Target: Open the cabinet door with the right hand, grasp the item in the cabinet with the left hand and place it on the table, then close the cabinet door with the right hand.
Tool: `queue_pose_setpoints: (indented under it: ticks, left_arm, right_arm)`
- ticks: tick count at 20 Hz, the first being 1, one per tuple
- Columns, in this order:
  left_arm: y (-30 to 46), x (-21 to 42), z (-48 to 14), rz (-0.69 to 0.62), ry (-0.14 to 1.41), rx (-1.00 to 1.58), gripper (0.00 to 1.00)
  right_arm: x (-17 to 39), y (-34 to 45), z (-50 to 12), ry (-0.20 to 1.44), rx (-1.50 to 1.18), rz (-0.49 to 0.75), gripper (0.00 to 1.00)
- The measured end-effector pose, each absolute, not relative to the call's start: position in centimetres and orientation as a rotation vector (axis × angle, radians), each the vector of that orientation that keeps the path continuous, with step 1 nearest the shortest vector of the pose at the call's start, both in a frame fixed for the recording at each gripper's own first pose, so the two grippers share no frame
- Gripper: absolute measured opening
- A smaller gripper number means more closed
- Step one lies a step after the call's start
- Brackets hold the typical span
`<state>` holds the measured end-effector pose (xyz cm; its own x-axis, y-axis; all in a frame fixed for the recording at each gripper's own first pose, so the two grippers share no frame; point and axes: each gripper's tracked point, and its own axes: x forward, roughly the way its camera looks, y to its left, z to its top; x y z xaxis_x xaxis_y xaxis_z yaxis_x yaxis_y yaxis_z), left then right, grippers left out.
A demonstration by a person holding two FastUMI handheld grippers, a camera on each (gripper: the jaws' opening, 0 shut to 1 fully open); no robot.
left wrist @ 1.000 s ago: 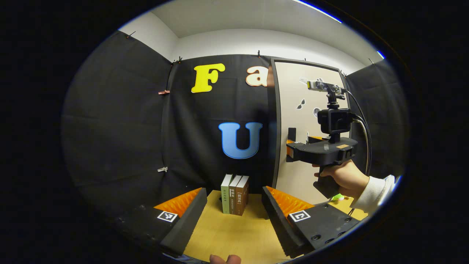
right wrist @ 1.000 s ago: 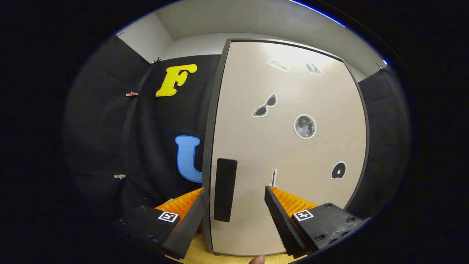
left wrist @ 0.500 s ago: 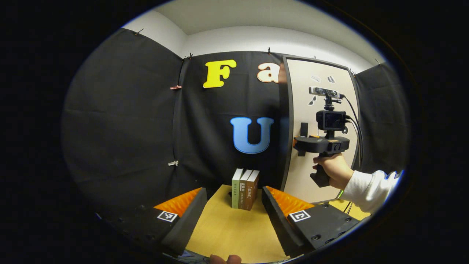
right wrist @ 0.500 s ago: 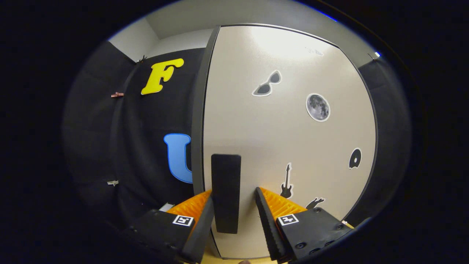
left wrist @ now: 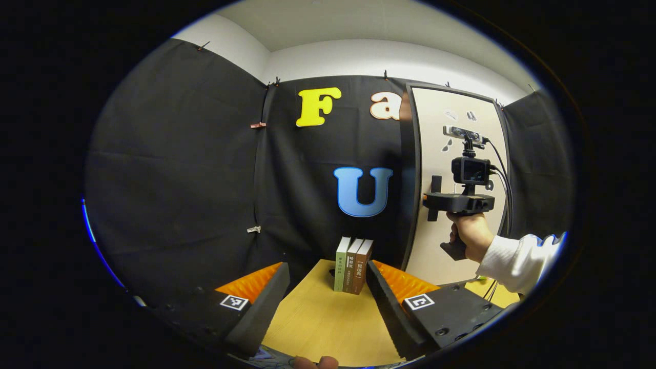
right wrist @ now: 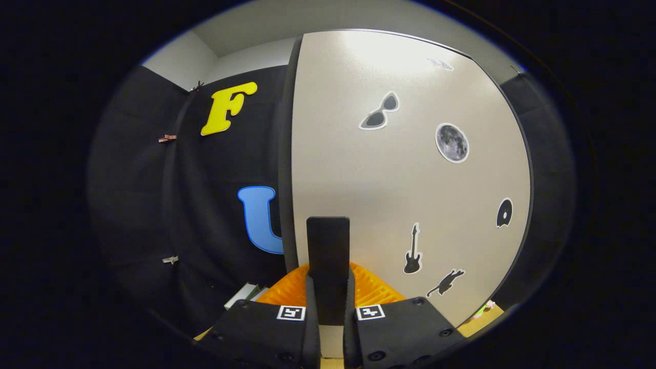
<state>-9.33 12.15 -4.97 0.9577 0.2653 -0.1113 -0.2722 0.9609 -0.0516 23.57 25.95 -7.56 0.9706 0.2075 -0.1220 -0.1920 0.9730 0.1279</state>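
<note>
The beige cabinet door (right wrist: 400,195) carries several stickers and lies flat against its dark frame. My right gripper (right wrist: 328,279) is shut on the door's upright black handle (right wrist: 328,246), one finger pressing each side. In the left gripper view the same door (left wrist: 435,241) stands at the right. There a hand (left wrist: 469,233) holds the right gripper (left wrist: 457,201) at the handle (left wrist: 436,183). My left gripper (left wrist: 325,271) hangs open over the wooden table (left wrist: 323,323) with nothing between its fingers. Whatever is inside the cabinet is hidden behind the door.
Three books (left wrist: 352,265) stand upright on the table just left of the cabinet, ahead of the left gripper. Black cloth walls close the booth at the back and left. A white sleeve (left wrist: 517,259) and cables reach in from the right.
The right gripper moved in on the handle and its fingers closed on it. The left gripper drew back and swung slightly left, so the books and cabinet look farther off.
</note>
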Motion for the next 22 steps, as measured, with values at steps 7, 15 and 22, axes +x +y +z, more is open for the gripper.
queue_pose_setpoints:
  ticks: [7, 15, 22]
  left_arm:
    - [9.9, -10.1, -4.2, 0.233, 0.078, -0.059, 0.95]
    - [8.1, -9.0, -2.8, 0.179, 0.037, -0.051, 0.94]
    - [6.0, -8.3, -2.0, 0.132, 0.009, -0.03, 0.92]
  right_arm:
    - [18.9, 24.5, -6.8, 0.151, 0.141, 0.296, 0.21]
    - [13.5, 21.7, -5.6, 0.159, 0.142, 0.377, 0.21]
    - [9.7, 17.7, -4.9, 0.153, 0.155, 0.419, 0.21]
